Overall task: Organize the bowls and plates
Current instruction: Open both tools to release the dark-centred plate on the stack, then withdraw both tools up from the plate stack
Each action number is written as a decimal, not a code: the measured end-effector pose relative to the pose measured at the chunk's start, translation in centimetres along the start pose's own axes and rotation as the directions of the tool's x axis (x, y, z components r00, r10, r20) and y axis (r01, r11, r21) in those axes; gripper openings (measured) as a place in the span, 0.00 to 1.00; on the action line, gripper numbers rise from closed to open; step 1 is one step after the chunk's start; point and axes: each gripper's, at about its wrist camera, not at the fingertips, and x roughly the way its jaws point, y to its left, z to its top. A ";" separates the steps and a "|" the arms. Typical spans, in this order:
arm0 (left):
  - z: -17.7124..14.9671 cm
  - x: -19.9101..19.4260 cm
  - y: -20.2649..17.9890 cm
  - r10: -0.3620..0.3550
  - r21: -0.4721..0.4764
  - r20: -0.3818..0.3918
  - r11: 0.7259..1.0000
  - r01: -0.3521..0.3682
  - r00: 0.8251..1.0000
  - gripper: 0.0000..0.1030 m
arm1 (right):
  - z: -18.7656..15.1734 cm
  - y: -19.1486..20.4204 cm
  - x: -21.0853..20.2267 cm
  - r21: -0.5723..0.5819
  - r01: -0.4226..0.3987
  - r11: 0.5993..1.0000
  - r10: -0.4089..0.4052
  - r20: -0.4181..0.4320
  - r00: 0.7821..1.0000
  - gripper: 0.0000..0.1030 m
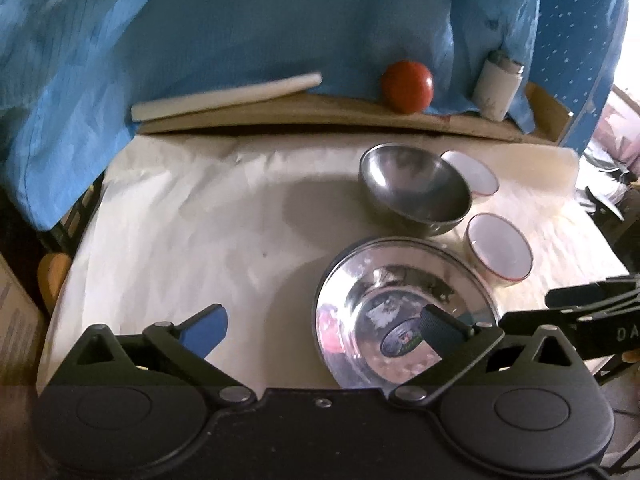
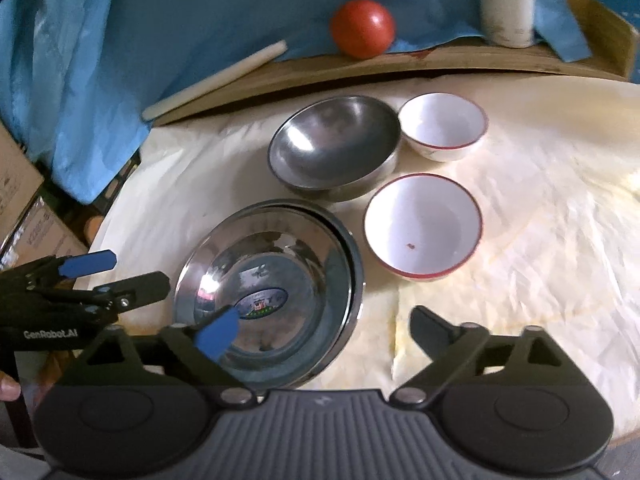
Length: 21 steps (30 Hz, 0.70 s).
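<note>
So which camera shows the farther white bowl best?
The right wrist view: the farther white bowl shows whole, rim and inside. In the left wrist view, the steel bowl hides part of it.

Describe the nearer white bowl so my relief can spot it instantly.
Start at the paper-covered table and find the shiny steel plate at its near edge. Just right of that plate sits the white bowl, red-rimmed. Unlike the white bowl behind it, it has a dark speck inside.
</note>
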 end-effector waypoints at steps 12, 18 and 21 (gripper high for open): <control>-0.2 0.4 -0.6 -0.137 0.001 0.020 0.991 0.137 0.990 0.99 | -3.4 -1.2 -2.8 0.108 0.149 0.983 -0.160 0.101 0.982 1.00; 0.7 1.7 -3.2 -0.164 0.054 0.004 0.985 0.163 0.987 0.99 | -3.7 -3.8 -3.6 0.161 0.186 0.969 -0.202 0.089 0.975 1.00; 1.5 2.6 -5.0 -0.169 0.073 -0.004 0.983 0.169 0.986 0.99 | -3.2 -5.7 -3.7 0.175 0.190 0.966 -0.207 0.085 0.975 1.00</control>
